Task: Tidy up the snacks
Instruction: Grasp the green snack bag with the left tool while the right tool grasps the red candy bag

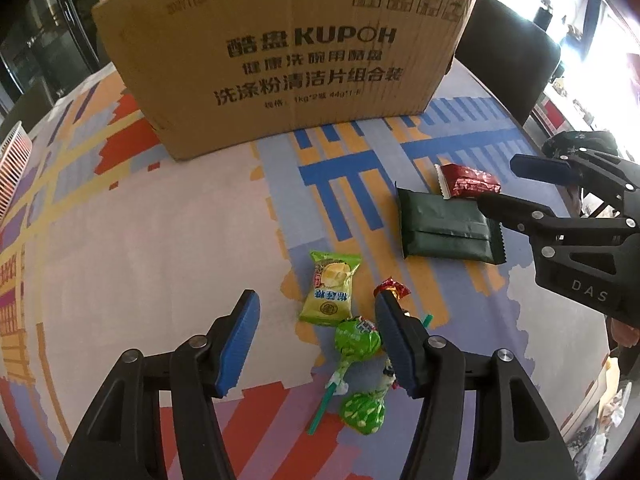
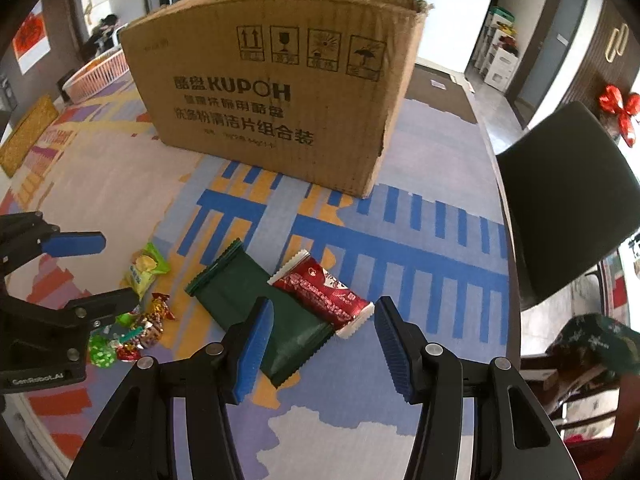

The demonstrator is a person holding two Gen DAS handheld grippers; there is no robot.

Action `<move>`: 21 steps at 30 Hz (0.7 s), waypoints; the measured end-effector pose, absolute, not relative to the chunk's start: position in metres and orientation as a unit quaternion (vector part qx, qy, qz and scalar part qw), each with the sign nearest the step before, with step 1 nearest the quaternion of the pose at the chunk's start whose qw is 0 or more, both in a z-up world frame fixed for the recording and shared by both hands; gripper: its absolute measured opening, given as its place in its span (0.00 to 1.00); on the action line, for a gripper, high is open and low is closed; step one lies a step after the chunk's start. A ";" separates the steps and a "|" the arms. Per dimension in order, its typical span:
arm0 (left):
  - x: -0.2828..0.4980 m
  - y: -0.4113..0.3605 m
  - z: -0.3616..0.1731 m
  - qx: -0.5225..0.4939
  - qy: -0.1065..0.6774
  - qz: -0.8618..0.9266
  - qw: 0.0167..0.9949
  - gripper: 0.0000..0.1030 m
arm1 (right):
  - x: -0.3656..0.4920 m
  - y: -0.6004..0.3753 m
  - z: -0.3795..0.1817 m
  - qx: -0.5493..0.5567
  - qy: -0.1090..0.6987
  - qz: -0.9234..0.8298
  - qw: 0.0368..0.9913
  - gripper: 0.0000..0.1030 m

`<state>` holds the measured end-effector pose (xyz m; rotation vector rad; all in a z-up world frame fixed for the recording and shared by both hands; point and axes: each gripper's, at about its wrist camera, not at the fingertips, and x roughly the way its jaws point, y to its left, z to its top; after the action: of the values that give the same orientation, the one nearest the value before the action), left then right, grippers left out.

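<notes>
- Left gripper, jaws spread, sits lower centre over a green-wrapped lollipop.
- Right gripper, jaws spread, hovers lower centre above a dark green foil packet and red snack wrapper.
- Brown cardboard box stands at top centre.

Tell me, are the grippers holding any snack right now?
No. The left gripper and the right gripper are both open and hold nothing; the snacks lie on the table.

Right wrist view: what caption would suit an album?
Open right gripper hovers over a dark green packet and red packet before a cardboard box.
</notes>
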<state>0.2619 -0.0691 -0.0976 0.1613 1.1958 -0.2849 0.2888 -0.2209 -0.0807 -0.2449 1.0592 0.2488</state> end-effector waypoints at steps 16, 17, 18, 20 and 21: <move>0.281 -0.081 -0.111 0.066 0.580 -0.143 0.799 0.36 | 0.317 -0.223 -0.103 -0.098 0.527 0.151 0.830 0.52; 0.282 -0.082 -0.111 0.064 0.580 -0.144 0.799 0.33 | 0.319 -0.224 -0.103 -0.094 0.527 0.151 0.831 0.52; 0.283 -0.083 -0.111 0.063 0.581 -0.145 0.799 0.32 | 0.321 -0.226 -0.104 -0.092 0.528 0.151 0.830 0.51; 0.284 -0.082 -0.110 0.064 0.581 -0.144 0.799 0.28 | 0.323 -0.227 -0.105 -0.084 0.531 0.153 0.829 0.45; 0.285 -0.082 -0.110 0.062 0.581 -0.144 0.799 0.26 | 0.324 -0.226 -0.106 -0.081 0.533 0.157 0.827 0.43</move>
<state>0.2845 -0.0823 -0.1102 0.1339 1.2464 -0.3082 0.3238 -0.2264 -0.1057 -0.1728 1.1321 0.3329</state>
